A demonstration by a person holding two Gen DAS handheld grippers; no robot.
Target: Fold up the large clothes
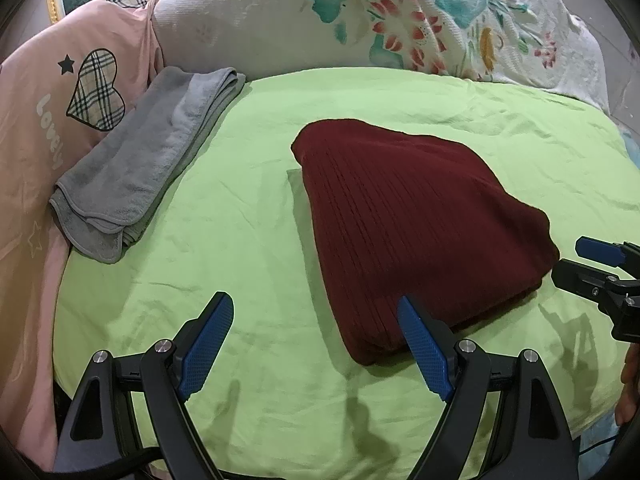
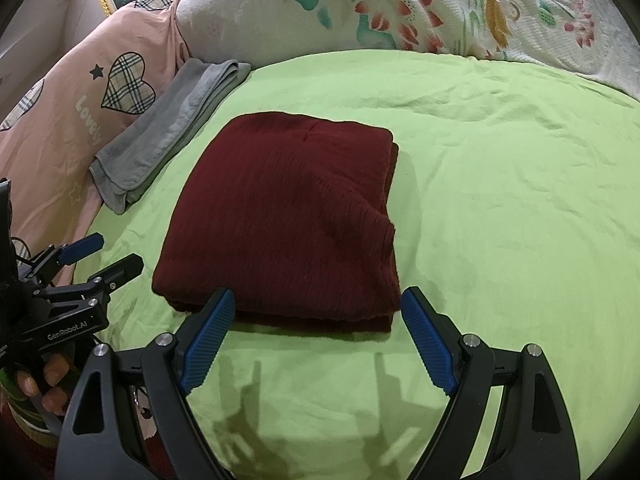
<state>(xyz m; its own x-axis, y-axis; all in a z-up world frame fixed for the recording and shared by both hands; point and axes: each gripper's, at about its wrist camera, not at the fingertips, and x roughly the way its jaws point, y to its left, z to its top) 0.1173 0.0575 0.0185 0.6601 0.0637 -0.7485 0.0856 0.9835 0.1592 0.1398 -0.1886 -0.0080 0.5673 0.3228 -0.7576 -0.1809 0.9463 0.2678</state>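
Both the left tool (image 1: 316, 344) and right tool (image 2: 316, 340) hang with jaws apart, empty, at the bed's near edge. The maroon garment (image 2: 288, 216) lies folded mid-bed on the green sheet (image 2: 500, 200). Folding looks finished; next probably setting it beside the grey towel (image 1: 148, 152).

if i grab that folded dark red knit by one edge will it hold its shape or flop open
The dark red ribbed knit would probably flop: it is soft cloth in loose stacked layers, so lifting one edge would likely let the lower ones peel away. It looks thick, so probably fairly heavy. Pushed on the wrinkled green sheet, it would likely bunch up.
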